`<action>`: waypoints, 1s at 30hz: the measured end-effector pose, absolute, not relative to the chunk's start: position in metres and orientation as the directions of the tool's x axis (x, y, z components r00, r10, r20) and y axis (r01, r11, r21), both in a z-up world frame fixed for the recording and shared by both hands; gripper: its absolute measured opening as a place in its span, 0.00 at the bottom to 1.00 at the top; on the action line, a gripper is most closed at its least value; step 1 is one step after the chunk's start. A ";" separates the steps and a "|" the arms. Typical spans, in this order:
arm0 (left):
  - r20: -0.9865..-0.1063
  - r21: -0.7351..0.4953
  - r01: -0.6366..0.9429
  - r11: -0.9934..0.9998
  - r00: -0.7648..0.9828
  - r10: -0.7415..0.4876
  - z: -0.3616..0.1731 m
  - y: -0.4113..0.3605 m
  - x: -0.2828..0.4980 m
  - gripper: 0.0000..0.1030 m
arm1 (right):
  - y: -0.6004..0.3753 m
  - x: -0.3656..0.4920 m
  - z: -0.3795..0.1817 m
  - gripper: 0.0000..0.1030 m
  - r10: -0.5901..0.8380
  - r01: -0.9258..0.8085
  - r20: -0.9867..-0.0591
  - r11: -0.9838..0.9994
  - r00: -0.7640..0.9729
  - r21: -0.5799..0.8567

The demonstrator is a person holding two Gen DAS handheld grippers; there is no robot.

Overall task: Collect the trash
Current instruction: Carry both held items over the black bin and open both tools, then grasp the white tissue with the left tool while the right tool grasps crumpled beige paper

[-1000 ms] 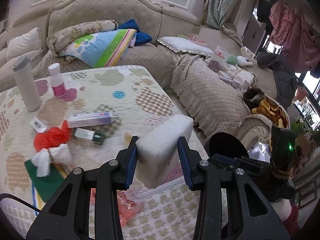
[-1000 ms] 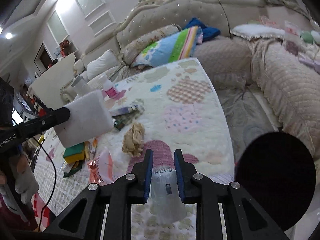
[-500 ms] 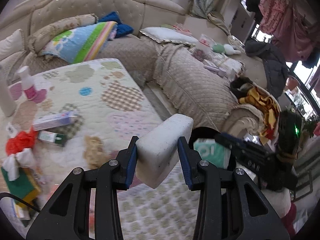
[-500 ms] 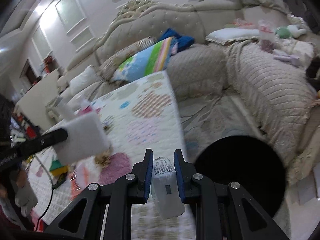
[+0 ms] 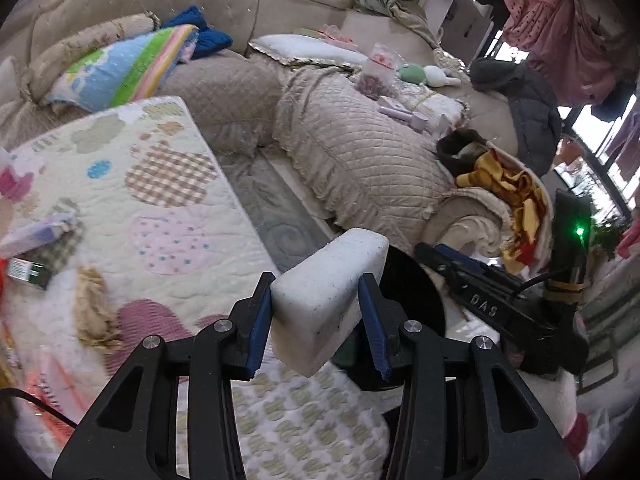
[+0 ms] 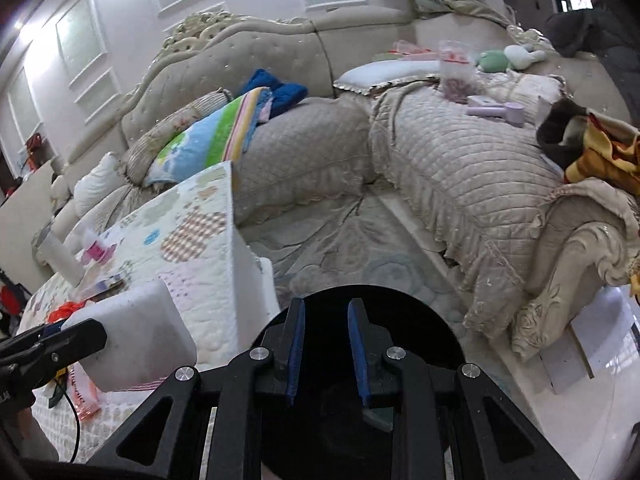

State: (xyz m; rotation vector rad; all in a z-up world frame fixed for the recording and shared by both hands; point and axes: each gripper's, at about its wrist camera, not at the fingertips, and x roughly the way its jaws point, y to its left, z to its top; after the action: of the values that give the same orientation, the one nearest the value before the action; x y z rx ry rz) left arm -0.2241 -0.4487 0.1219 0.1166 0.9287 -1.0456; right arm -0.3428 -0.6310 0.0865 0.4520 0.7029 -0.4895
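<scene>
My left gripper (image 5: 318, 326) is shut on a white foam block (image 5: 330, 298) and holds it above the table's near corner, beside the black round bin (image 5: 412, 292). The block also shows in the right wrist view (image 6: 132, 328). My right gripper (image 6: 325, 350) is open and empty, right over the dark mouth of the bin (image 6: 400, 320). A green-white packet (image 6: 378, 416) lies inside the bin below the fingers. A beige crumpled wad (image 5: 90, 308), a green box (image 5: 28, 274) and a purple box (image 5: 36, 234) lie on the quilted table (image 5: 168, 184).
A beige quilted sofa (image 5: 360, 152) wraps around behind and to the right, with pillows, a bag and clothes on it. A grey rug (image 6: 352, 248) lies between table and sofa. A white bottle (image 6: 60, 256) and a pink bottle (image 6: 94, 248) stand far left.
My right gripper moved over the bin, opened and let the packet drop in. My left gripper carried the foam block right, toward the bin.
</scene>
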 end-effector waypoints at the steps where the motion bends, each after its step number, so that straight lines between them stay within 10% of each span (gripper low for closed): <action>1: -0.704 -0.344 0.779 0.525 0.155 -0.693 0.120 -0.450 -0.223 0.44 | -0.633 -0.345 0.085 0.45 -0.269 0.568 -0.700 0.789 0.662 0.233; 30: -0.733 -0.162 0.652 0.741 0.423 -0.533 0.119 -0.343 -0.197 0.51 | -0.537 -0.287 0.079 0.52 -0.094 0.384 -0.728 0.891 0.679 0.243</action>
State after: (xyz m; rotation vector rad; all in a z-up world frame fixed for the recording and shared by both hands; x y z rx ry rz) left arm -0.1968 -0.3430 0.1190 0.1557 0.8564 -0.7449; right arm -0.2868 -0.5374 0.0793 0.3973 0.7828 -0.2761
